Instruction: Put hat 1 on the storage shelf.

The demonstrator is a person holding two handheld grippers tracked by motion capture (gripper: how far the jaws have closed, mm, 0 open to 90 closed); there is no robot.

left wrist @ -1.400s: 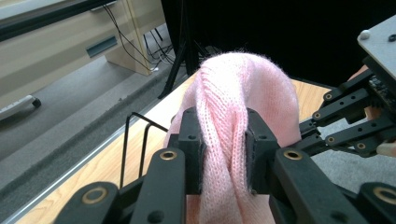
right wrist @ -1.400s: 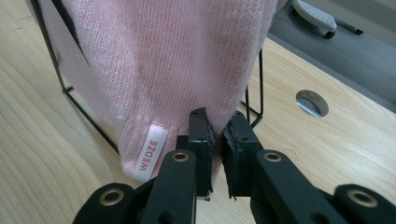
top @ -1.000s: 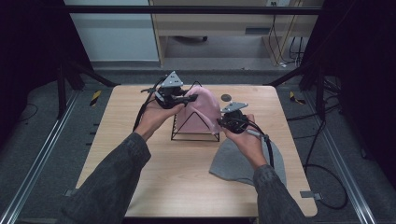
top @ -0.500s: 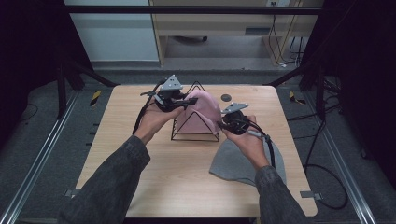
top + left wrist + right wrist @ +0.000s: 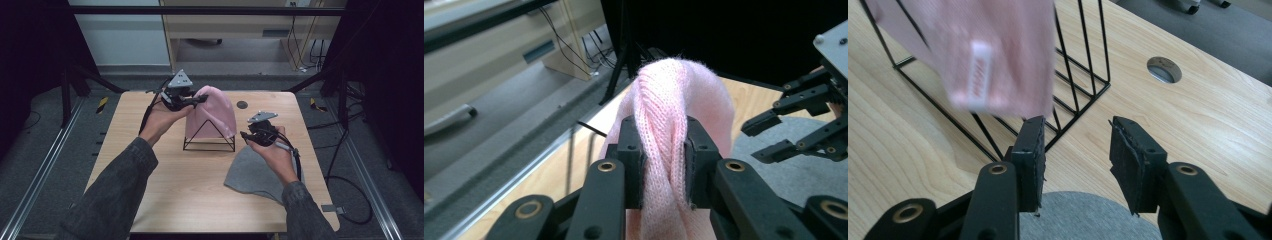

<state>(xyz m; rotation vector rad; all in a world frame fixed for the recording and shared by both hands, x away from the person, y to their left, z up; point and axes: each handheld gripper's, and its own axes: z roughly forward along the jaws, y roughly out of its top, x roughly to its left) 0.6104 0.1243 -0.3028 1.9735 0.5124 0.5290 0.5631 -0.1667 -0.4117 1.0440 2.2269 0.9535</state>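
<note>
Table (image 5: 165,195): wooden, carries wire rack (image 5: 209,140).
Pink knit hat (image 5: 215,112): draped over rack, long axis near vertical, crown up, hem hanging at rack's base.
Grey hat (image 5: 252,172): flat on table, right of rack, near side.
Left forearm reaches to rack's far-left side; left gripper (image 5: 663,165) clenched on fold of pink hat.
Right hand right of rack, above grey hat; right gripper (image 5: 1075,150) released, jaws just been opening, nothing between them.

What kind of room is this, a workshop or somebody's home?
Probably a lab or recording studio: a wooden table ringed by black frame poles, cables across grey carpet, and a person holding camera-fitted grippers.
</note>
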